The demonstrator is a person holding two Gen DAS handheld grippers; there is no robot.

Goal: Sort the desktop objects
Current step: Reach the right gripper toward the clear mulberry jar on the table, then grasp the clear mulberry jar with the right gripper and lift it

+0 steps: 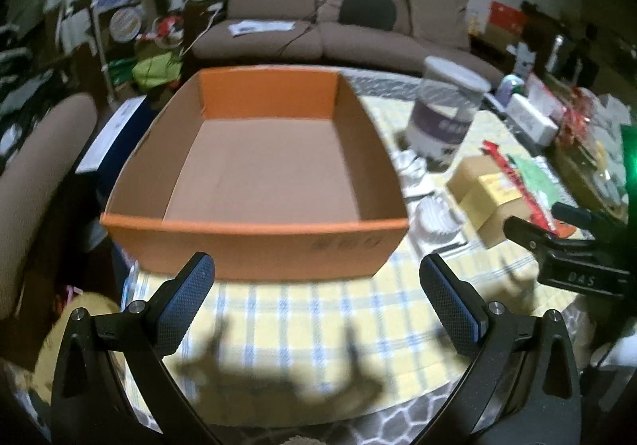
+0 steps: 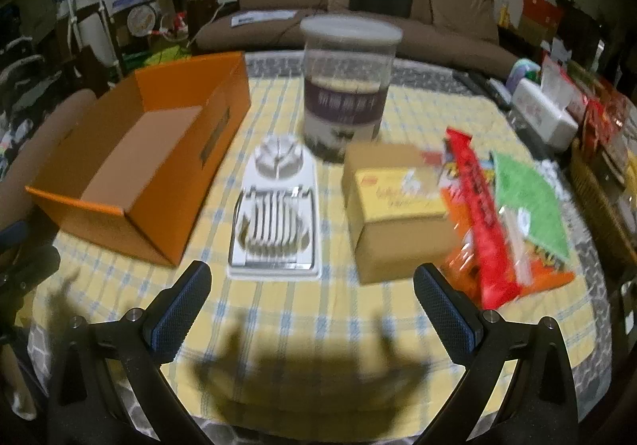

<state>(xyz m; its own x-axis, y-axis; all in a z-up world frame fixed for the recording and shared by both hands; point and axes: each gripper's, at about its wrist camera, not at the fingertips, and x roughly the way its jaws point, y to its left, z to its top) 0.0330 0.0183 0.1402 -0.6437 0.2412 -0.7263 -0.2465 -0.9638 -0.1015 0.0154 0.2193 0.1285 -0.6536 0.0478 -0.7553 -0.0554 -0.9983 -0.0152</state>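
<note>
Above the checked tablecloth (image 2: 286, 325), both grippers hover level with jaws wide and empty: left gripper (image 1: 316, 278) facing the orange box (image 1: 254, 242), right gripper (image 2: 312, 285) facing the egg slicer (image 2: 276, 222).

Label on the tall clear plastic canister with the purple band (image 2: 345, 98) is way too blurry to read. Same for the dark print on the open orange cardboard box (image 1: 346, 244). The black right-hand gripper (image 1: 573, 242) gets cut off at the frame edge.

Left hand-held gripper (image 1: 316, 274) and right hand-held gripper (image 2: 312, 282) agape, empty.
</note>
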